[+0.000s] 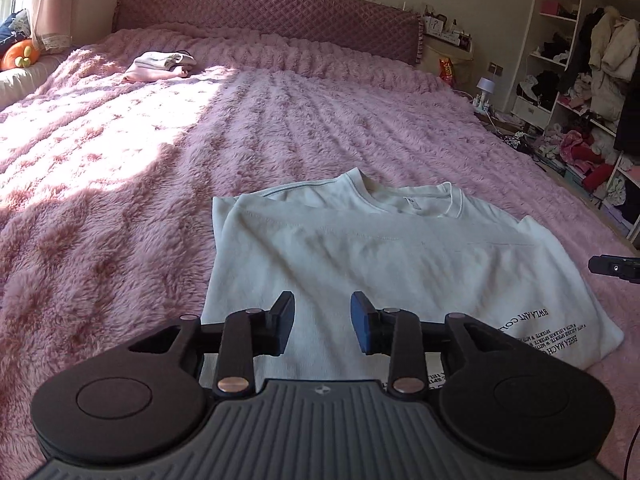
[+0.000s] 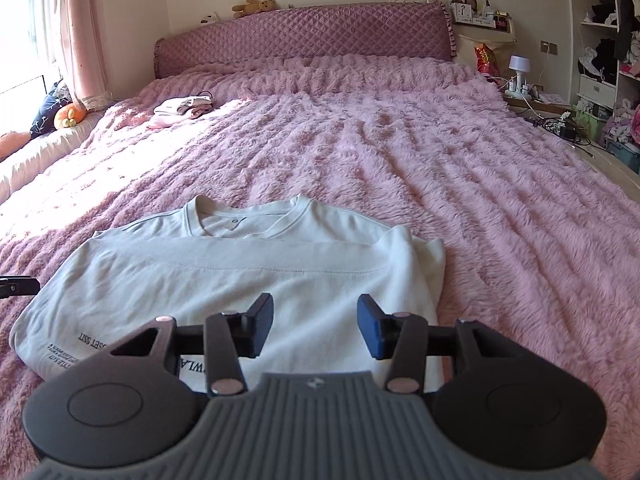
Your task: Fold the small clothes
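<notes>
A white T-shirt (image 1: 360, 248) lies folded on the pink fluffy bedspread (image 1: 120, 184), its collar toward the headboard and black printed text at its near edge. My left gripper (image 1: 322, 326) hovers open over the shirt's near left part, nothing between its fingers. In the right wrist view the same T-shirt (image 2: 248, 276) shows its lower part folded up over the chest. My right gripper (image 2: 316, 326) is open above the shirt's near right part, with nothing between its pads. Each gripper's tip peeks into the other's view at the frame edge.
A small pile of folded pale clothes (image 1: 160, 65) sits far off near the headboard (image 1: 272, 16). Cushions and a curtain (image 2: 76, 32) line the left side. Open shelves full of clothes (image 1: 580, 92) and a bedside table with a lamp (image 2: 520, 68) stand to the right.
</notes>
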A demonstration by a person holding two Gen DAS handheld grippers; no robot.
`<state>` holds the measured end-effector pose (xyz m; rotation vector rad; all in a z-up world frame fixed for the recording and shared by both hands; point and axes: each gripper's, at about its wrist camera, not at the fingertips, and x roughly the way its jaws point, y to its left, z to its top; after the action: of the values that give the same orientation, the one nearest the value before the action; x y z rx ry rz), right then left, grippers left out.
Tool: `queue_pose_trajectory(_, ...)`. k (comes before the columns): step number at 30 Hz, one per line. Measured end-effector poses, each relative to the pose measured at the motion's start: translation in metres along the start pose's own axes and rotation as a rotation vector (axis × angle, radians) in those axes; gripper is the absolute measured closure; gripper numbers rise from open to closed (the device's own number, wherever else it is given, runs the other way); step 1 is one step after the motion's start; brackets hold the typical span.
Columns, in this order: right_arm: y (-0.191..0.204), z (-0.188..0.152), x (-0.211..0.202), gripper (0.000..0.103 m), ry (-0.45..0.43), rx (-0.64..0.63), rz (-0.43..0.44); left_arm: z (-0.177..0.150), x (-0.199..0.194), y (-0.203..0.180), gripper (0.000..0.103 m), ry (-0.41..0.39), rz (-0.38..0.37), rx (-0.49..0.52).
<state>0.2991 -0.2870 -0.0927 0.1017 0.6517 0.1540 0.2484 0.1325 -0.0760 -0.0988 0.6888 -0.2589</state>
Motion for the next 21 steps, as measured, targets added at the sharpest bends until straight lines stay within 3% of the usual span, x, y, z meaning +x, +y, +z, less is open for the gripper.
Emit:
queue_pose_trajectory(3, 0.007, -0.029, -0.010, 0.060, 0.050, 0.003, 0.016, -0.016, 0.000, 0.009, 0.061, 0.031, 0.012, -0.054)
queue_pose_trajectory(7, 0.000, -0.065, -0.006, 0.060, 0.134, 0.036, -0.036, -0.036, 0.014, 0.032, 0.061, 0.100, 0.050, -0.148)
queue_pose_trajectory(11, -0.016, -0.090, -0.002, 0.060, 0.163, 0.059, -0.072, -0.049, 0.018, 0.043, 0.062, 0.103, 0.044, -0.153)
queue_pose_trajectory(17, -0.008, -0.079, -0.005, 0.060, 0.171, 0.028, -0.101, -0.050, 0.017, 0.040, 0.060, 0.087, 0.039, -0.130)
queue_pose_trajectory(21, 0.017, -0.045, -0.001, 0.057, 0.105, -0.016, -0.046, -0.055, 0.012, 0.033, 0.048, 0.081, 0.029, -0.115)
